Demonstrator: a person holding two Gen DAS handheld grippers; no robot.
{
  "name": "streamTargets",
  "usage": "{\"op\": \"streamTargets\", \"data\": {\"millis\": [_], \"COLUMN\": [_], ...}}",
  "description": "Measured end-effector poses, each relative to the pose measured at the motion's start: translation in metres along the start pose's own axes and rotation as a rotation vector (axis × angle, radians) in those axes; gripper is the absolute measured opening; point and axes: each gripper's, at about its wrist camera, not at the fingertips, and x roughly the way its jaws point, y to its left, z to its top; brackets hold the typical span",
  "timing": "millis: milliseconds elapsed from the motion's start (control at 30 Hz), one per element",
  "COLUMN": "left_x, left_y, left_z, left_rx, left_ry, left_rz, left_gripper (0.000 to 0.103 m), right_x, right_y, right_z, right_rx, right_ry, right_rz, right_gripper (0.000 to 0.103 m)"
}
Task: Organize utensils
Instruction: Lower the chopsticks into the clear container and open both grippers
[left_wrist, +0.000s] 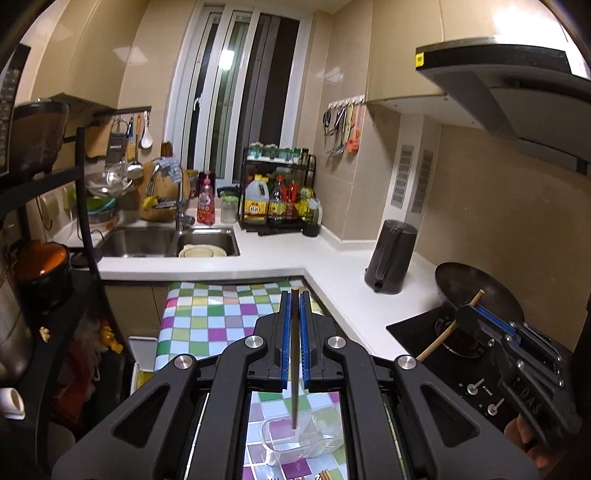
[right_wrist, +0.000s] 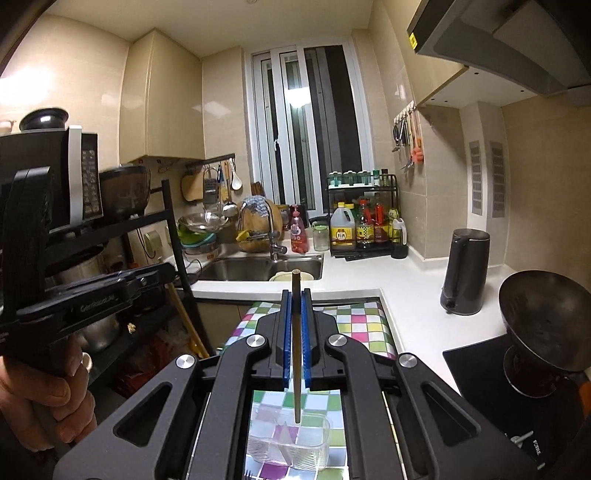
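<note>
My left gripper (left_wrist: 294, 295) is shut on a dark brown chopstick (left_wrist: 294, 369) that hangs down, its tip over a clear plastic organizer box (left_wrist: 299, 441) on the checkered tablecloth. My right gripper (right_wrist: 295, 295) is shut on a light wooden chopstick (right_wrist: 296, 369), its tip above the same clear box (right_wrist: 291, 445). The right gripper also shows in the left wrist view (left_wrist: 476, 308) at the right, holding its chopstick (left_wrist: 439, 341) tilted. The left gripper's body shows at the left of the right wrist view (right_wrist: 96, 295).
The checkered table (left_wrist: 207, 317) abuts a white counter (left_wrist: 332, 254) with a sink (left_wrist: 166, 240), a condiment rack (left_wrist: 277, 199), a dark kettle (left_wrist: 391, 254) and a wok (left_wrist: 480, 291) on the stove. A black shelf rack (left_wrist: 44, 295) stands left. More utensil tips (left_wrist: 323, 474) lie below the box.
</note>
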Motion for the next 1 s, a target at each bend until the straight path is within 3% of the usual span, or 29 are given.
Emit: {"op": "streamTargets", "data": {"millis": [200, 467, 700, 800, 833, 867, 900, 1000], "left_x": [0.047, 0.077, 0.077, 0.078, 0.077, 0.074, 0.069, 0.051], "left_y": [0.013, 0.022, 0.021, 0.022, 0.023, 0.024, 0.024, 0.022], "left_z": [-0.043, -0.101, -0.104, -0.103, -0.102, -0.100, -0.098, -0.092], "left_rx": [-0.039, -0.080, -0.056, -0.060, -0.064, -0.064, -0.062, -0.045], "left_ry": [0.112, 0.213, 0.201, 0.189, 0.183, 0.173, 0.157, 0.109], "left_rz": [0.005, 0.031, 0.045, 0.046, 0.047, 0.055, 0.065, 0.081], "left_gripper": [0.005, 0.005, 0.005, 0.007, 0.014, 0.029, 0.035, 0.044], "right_x": [0.038, 0.065, 0.073, 0.075, 0.074, 0.073, 0.071, 0.062], "right_y": [-0.008, -0.009, -0.009, -0.009, -0.008, -0.008, -0.008, -0.010], "right_z": [-0.045, -0.094, -0.114, -0.117, -0.116, -0.116, -0.116, -0.114], "right_rx": [0.038, 0.049, 0.055, 0.063, 0.061, 0.058, 0.056, 0.062], "right_ry": [0.096, 0.200, 0.242, 0.259, 0.261, 0.259, 0.254, 0.243], "right_rz": [0.007, 0.000, -0.010, -0.020, -0.023, -0.032, -0.043, -0.059], "right_gripper": [0.005, 0.005, 0.006, 0.012, 0.020, 0.030, 0.035, 0.039]}}
